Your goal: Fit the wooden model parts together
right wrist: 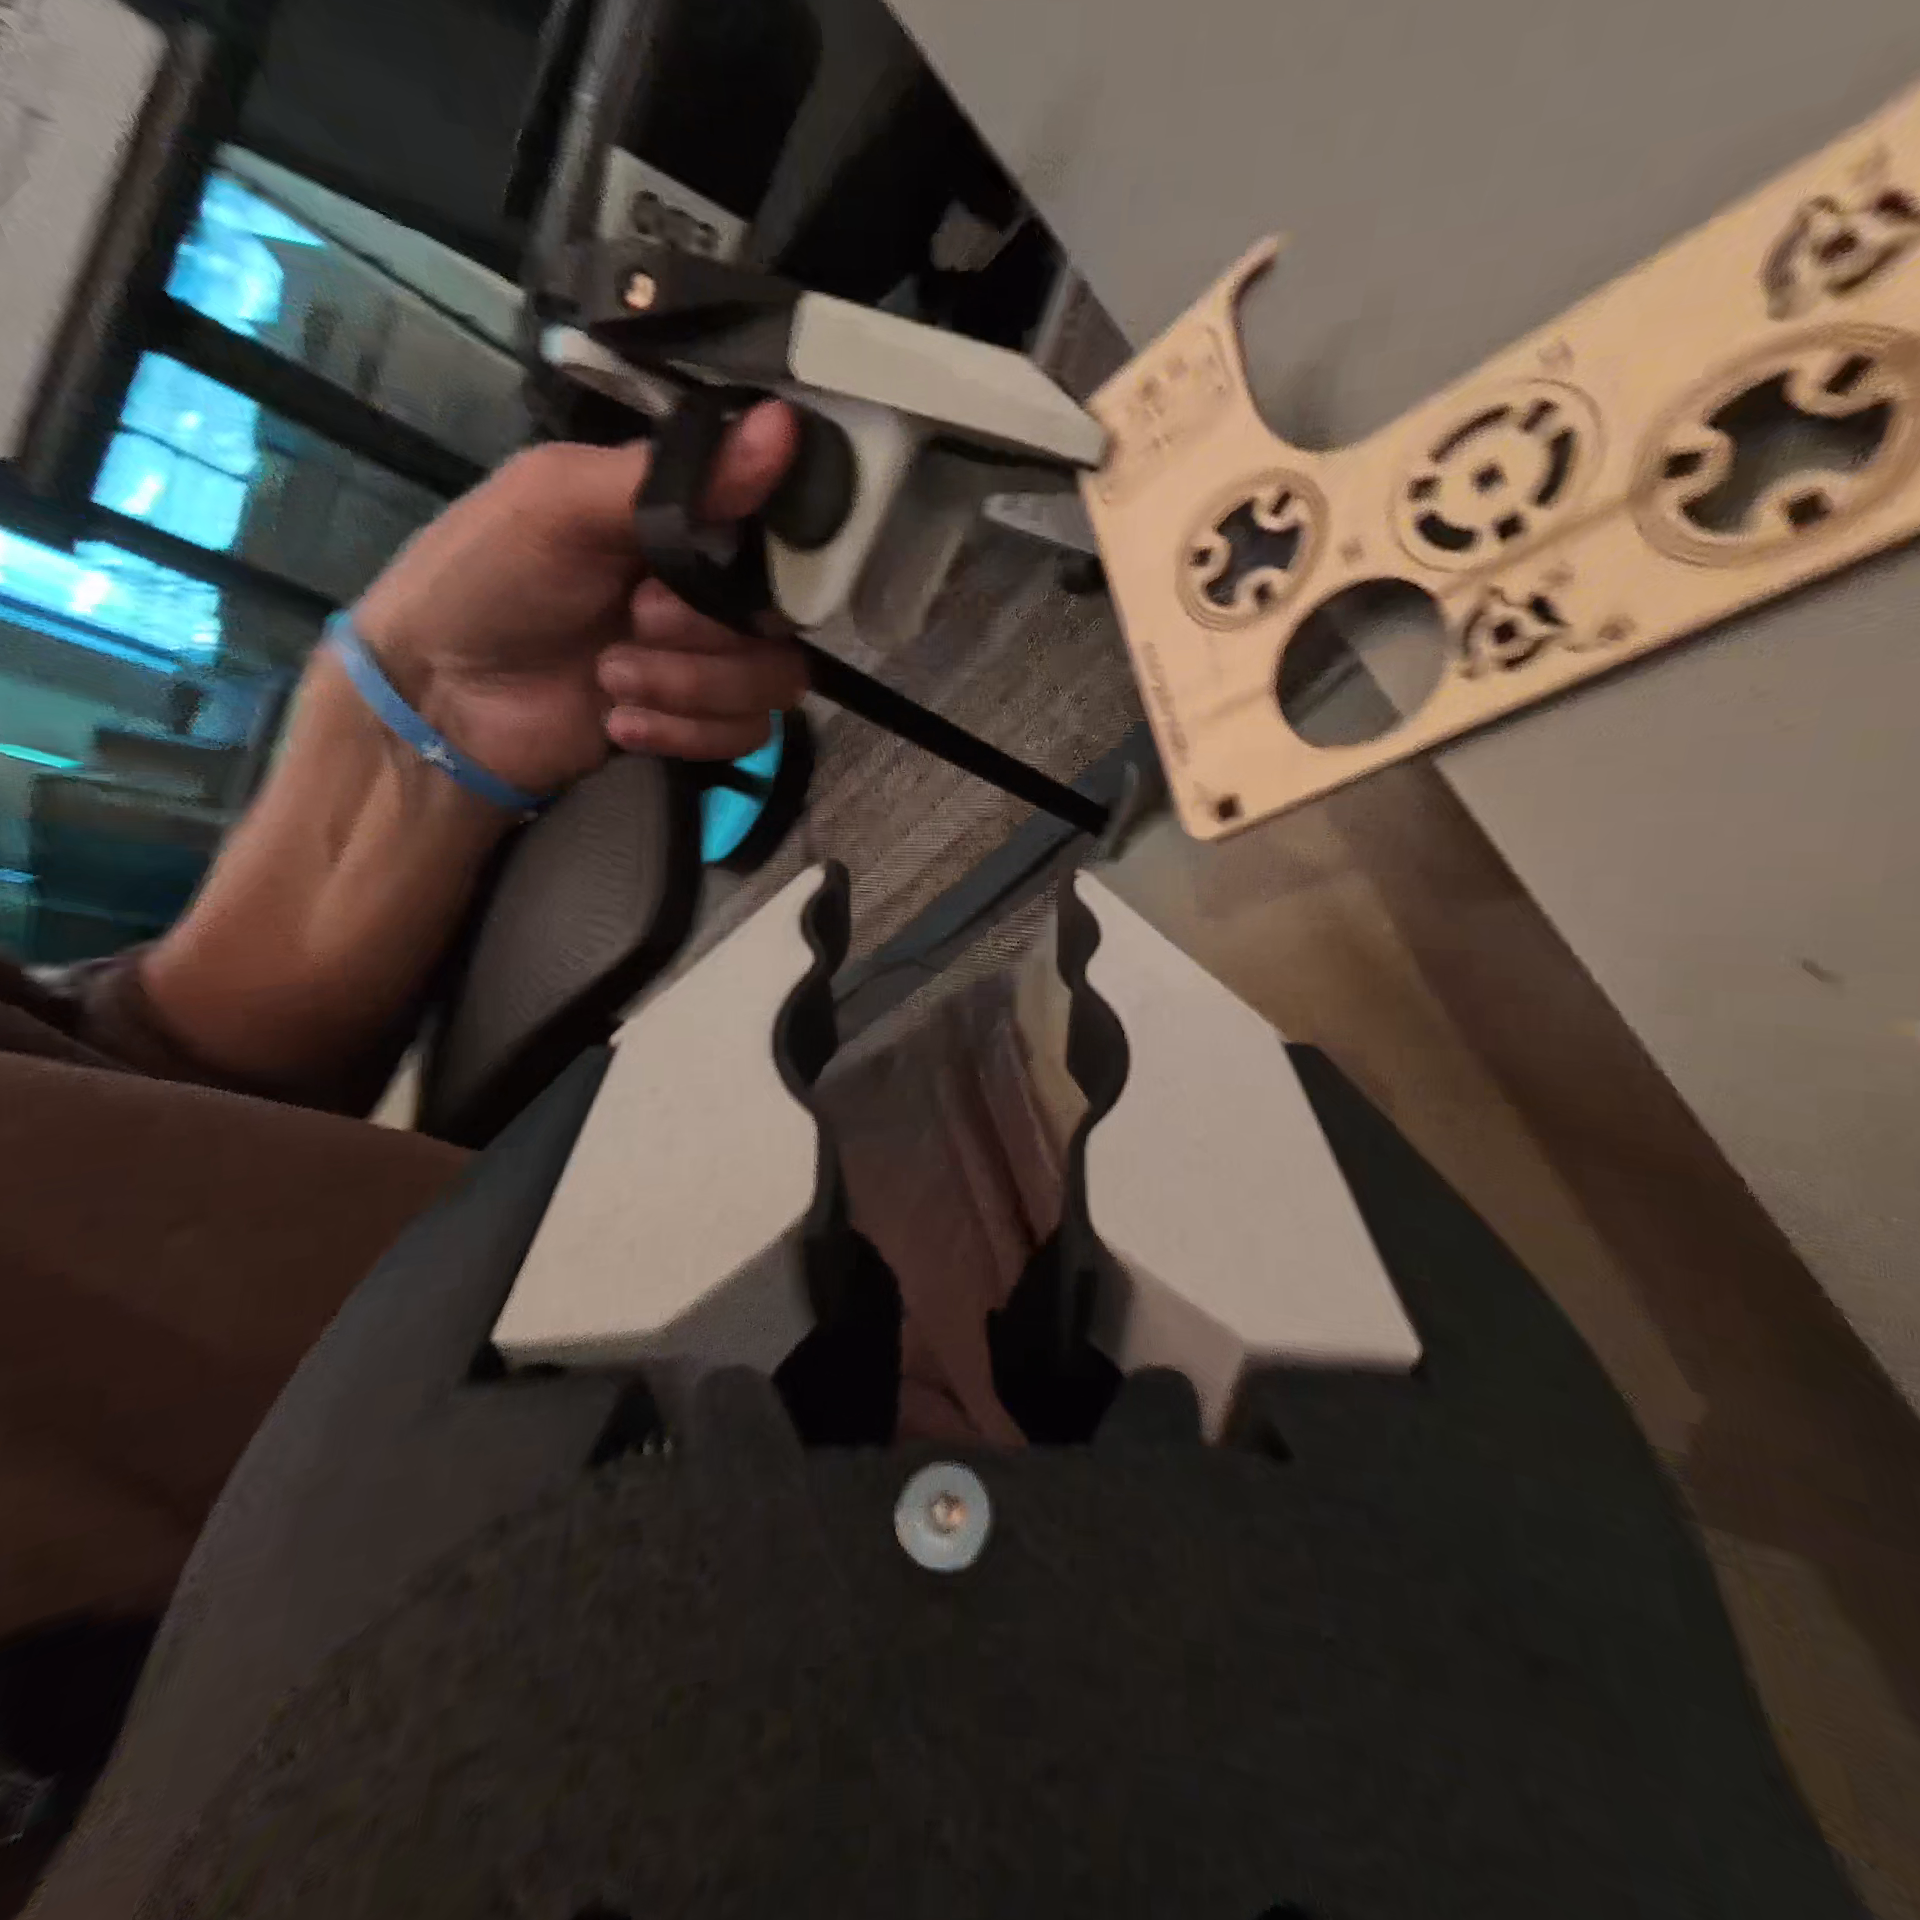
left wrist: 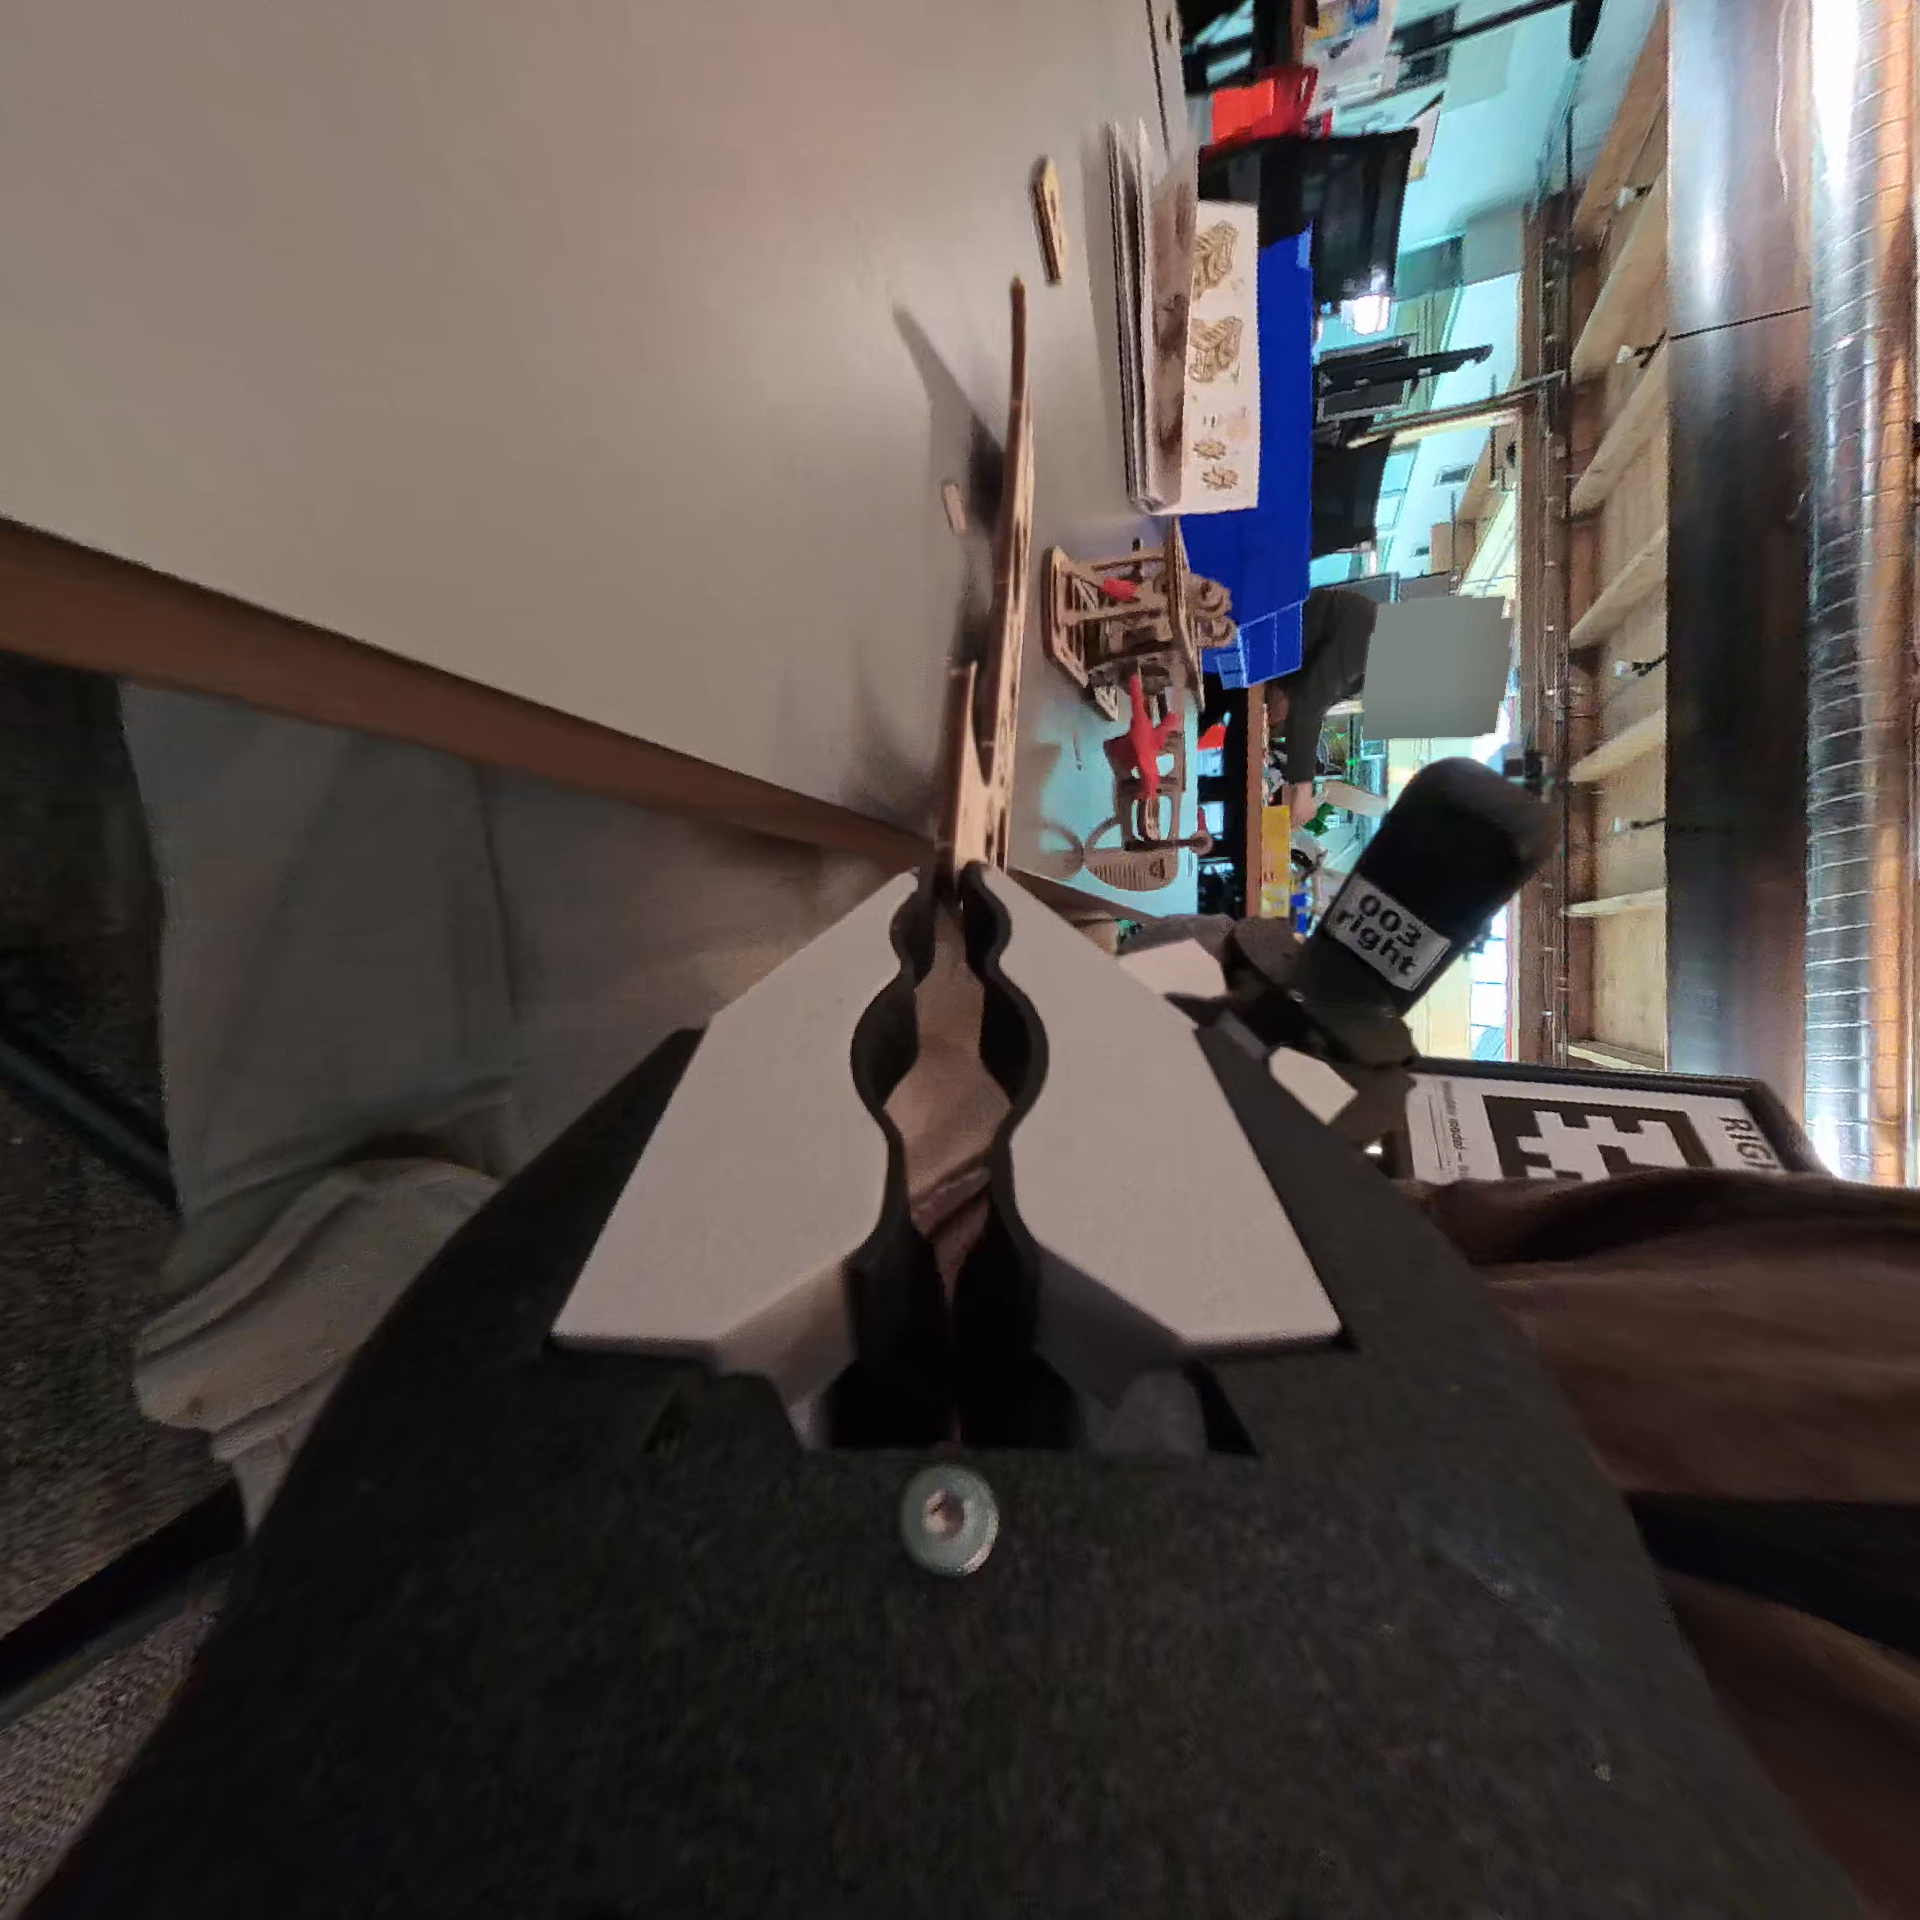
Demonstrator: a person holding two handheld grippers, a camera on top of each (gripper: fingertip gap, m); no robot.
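My left gripper (left wrist: 951, 878) is shut on the near edge of a thin wooden parts sheet (left wrist: 1003, 582), seen edge-on and held above the white table (left wrist: 520, 312). The right wrist view shows the sheet (right wrist: 1558, 540) flat-on, pale plywood with round laser-cut parts and some empty holes. There the left gripper (right wrist: 1086, 447) pinches the sheet's corner, with a person's hand (right wrist: 540, 623) on its handle. My right gripper (right wrist: 956, 899) is open and empty, below and left of the sheet, off the table edge.
A partly built wooden model (left wrist: 1132, 623) with red pieces stands farther along the table, beside a stack of sheets and a booklet (left wrist: 1195, 343). Small loose wooden pieces (left wrist: 1049, 218) lie on the table. The table's brown edge (left wrist: 520, 717) runs across. Blue bins (left wrist: 1273, 436) stand behind.
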